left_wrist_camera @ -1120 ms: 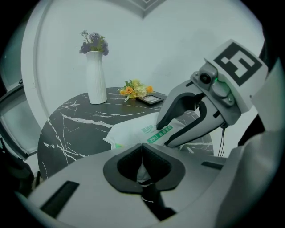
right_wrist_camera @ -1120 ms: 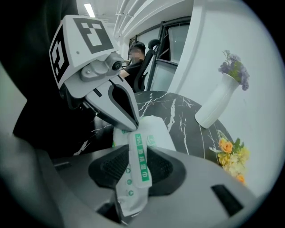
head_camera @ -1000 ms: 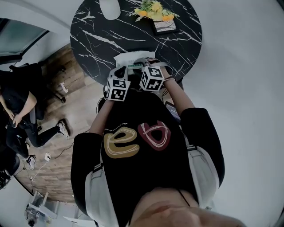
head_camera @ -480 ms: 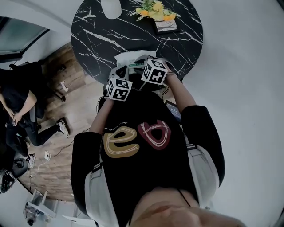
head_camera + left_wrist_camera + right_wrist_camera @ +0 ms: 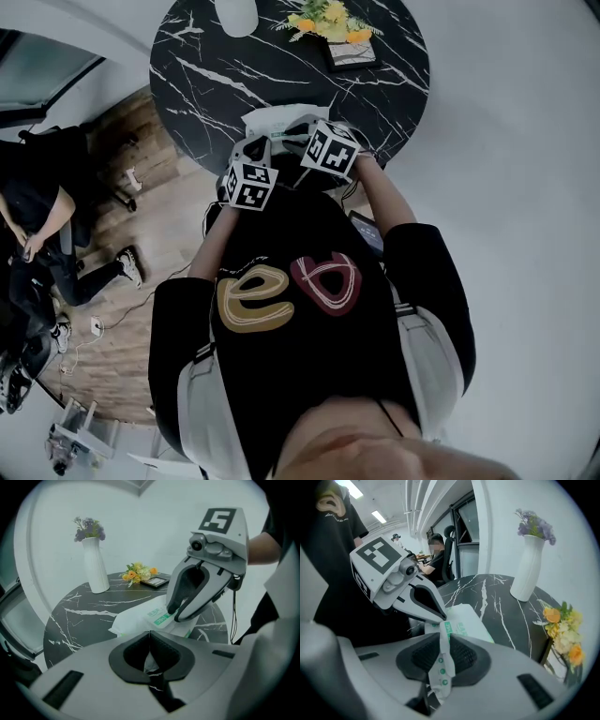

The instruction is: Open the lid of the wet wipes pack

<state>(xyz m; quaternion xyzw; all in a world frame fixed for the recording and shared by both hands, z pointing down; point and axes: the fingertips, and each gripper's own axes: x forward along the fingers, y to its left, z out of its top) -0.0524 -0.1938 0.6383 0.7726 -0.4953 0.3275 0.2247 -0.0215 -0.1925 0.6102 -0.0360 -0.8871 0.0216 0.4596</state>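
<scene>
1. The wet wipes pack [image 5: 270,120] is lying on the black table [image 5: 206,75], at the edge nearest the person.
2. The left gripper [image 5: 149,637] is squeezing shut on a bit of the pack's white wrap. I think it is doing the job of pinning the pack in place so it is not sliding.
3. The right gripper [image 5: 443,641] has just been closing its jaws. The lid flap [image 5: 439,670] - a thin strip with green dots - is sitting between the pads, and they are pressing on it from both sides.
4. The strip is running from the top of the pack down through the jaws. So it looks like the lid is starting to lift, but the pack is not looking fully open yet.
5. To do this step well, the right gripper is needing a firm squeeze, because a thin strip can slip out.
6. The pull is best done slowly, going up and back along the pack - not off to the side, where the flap might twist or tear.
7. While the right side is peeling, the left side should be holding the pack down, or the whole pack will be coming up with the flap.
</scene>
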